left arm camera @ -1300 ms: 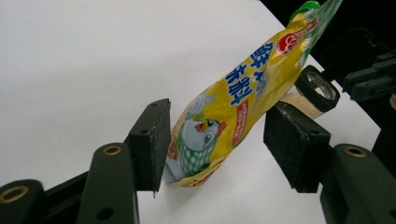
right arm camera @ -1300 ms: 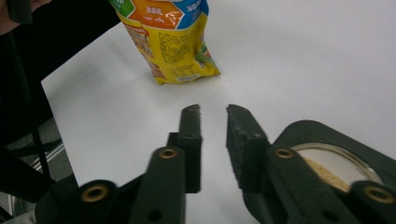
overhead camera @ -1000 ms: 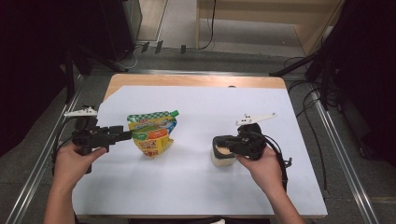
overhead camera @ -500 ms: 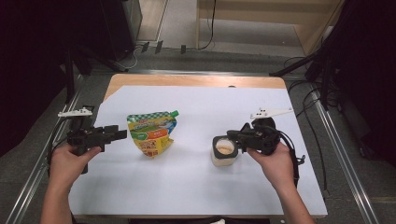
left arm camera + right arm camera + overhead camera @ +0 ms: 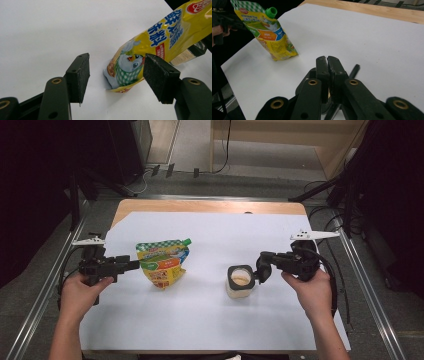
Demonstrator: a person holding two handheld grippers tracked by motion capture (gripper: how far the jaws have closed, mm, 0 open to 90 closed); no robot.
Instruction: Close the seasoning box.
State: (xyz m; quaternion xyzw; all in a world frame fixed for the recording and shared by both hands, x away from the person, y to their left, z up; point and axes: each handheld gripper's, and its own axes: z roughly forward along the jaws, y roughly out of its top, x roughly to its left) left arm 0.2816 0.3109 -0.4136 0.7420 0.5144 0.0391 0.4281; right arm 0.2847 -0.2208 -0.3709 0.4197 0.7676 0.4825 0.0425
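White sheet (image 5: 200, 320) covers the table under both tools; yellow spout pouch (image 5: 162, 262) lies just ahead of the left gripper (image 5: 134, 265), its corner in the gap between the parted jaws, neither pad pressing it. Right gripper (image 5: 261, 268) is fully closed on nothing, tips just beside the small open jar (image 5: 240, 281).

1. the left gripper (image 5: 116, 77) has its two black jaws rising from 6 o'clock, standing apart with bare white sheet (image 5: 50, 27) between them.
2. a yellow pouch (image 5: 155, 42) slants in from 2 o'clock, its lower corner resting on the sheet between the jaws.
3. the jaw at 4 o'clock covers the pouch's edge; contact can't be told.
4. a clear jar (image 5: 190, 53) peeks out behind the pouch at 3 o'clock.
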